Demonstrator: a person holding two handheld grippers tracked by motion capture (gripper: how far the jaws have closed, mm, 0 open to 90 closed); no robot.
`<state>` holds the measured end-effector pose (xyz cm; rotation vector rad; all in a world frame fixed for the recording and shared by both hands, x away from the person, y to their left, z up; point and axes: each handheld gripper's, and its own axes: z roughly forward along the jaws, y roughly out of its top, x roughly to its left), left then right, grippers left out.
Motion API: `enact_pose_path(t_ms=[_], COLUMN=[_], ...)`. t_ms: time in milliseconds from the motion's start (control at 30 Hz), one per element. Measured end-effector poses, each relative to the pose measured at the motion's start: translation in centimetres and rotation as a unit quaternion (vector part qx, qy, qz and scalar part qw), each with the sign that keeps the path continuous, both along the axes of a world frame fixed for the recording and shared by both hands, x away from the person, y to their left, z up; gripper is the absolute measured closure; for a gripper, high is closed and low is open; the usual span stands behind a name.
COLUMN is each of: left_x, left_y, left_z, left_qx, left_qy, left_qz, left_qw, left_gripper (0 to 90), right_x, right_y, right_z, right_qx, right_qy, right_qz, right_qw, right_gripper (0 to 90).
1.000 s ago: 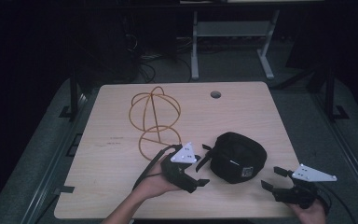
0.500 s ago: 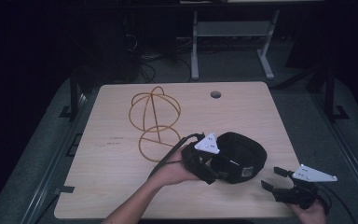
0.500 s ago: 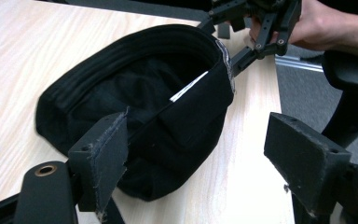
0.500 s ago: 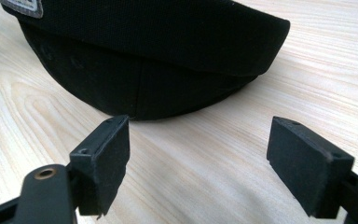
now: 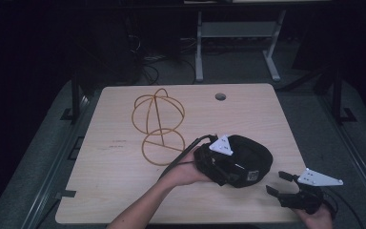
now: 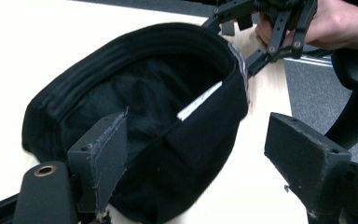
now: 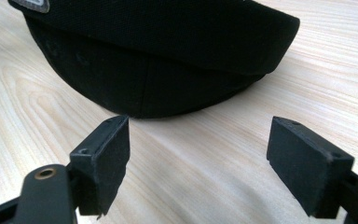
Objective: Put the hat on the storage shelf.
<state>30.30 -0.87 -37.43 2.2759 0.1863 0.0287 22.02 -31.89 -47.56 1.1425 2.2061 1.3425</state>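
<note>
Black cap lying upside down on the desk, near its right front. Left hand-held gripper, jaws apart, straddles the cap's rim. Right hand-held gripper, jaws apart, rests just beside the cap.

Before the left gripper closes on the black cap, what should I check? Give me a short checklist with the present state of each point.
1. Left gripper open: ok, jaws stand wide apart.
2. Cap wall between the jaws: ok, in the left gripper view one jaw sits inside the upturned cap, the other outside.
3. White label inside the cap out of the bite: ok, it lies beyond the jaws.
4. Right gripper away from the cap: ok, open, apart from it near the table's front edge.
5. Wire frame out of the way: ok, it stands apart from the cap.
6. How deep the inner jaw reaches: cannot tell.
</note>
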Motion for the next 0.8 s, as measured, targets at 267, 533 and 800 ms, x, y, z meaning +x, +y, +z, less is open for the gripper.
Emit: enact_pose_path(t_ms=[267,533,800], left_x=[0.3,-0.1,-0.1], left_y=[-2.1,-2.3,-1.3], left_z=[-0.3,-2.3,-2.3], left_qx=[0.033,0.086,0.068], left_qy=[-0.001,-0.017,-0.011], left_qz=[-0.022,-0.041,-0.043], left_qw=[0.9992,0.9953,0.9967], left_gripper=[22.4,36.6,68.4], right_x=[0.1,0.1,0.1], right_y=[0.1,0.1,0.2], right_z=[-0.1,0.0,0.0], right_qx=[-0.001,-0.001,-0.004], right_qy=[0.002,0.002,0.002], right_qz=[0.004,0.006,0.005], right_qw=[1.0,1.0,1.0], right_gripper=[20.9,20.9,20.9])
